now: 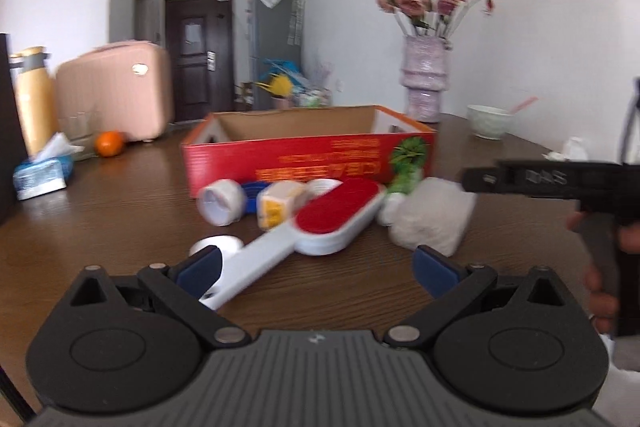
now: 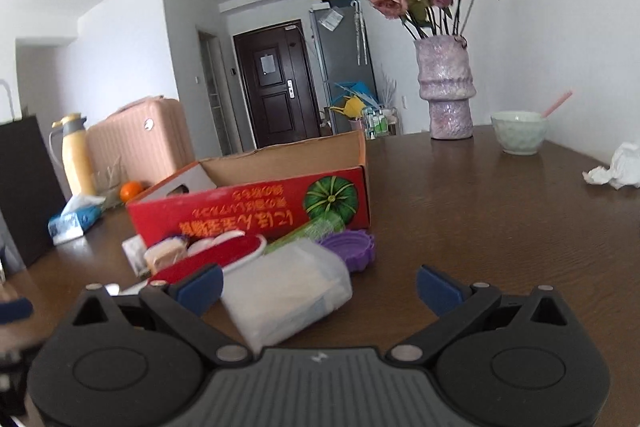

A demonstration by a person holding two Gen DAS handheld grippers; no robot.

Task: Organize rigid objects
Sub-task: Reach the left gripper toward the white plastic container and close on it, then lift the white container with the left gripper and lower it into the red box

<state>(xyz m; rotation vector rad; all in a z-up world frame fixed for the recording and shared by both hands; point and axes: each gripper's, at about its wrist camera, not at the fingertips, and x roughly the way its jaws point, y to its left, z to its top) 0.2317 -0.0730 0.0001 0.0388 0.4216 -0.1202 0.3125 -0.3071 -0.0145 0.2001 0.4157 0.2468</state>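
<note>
Both claws hover spread and empty, left claw (image 1: 316,263) over the lint brush (image 1: 320,223), whose stiff, light white handle suits gripping, lying mid-tabletop (image 1: 120,211) before the red cardboard box (image 1: 304,163), right claw (image 2: 320,287) nearby.

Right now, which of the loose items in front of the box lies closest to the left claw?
The lint brush: its white handle reaches between the open left claw, while the tape roll and the others sit back by the box.
</note>
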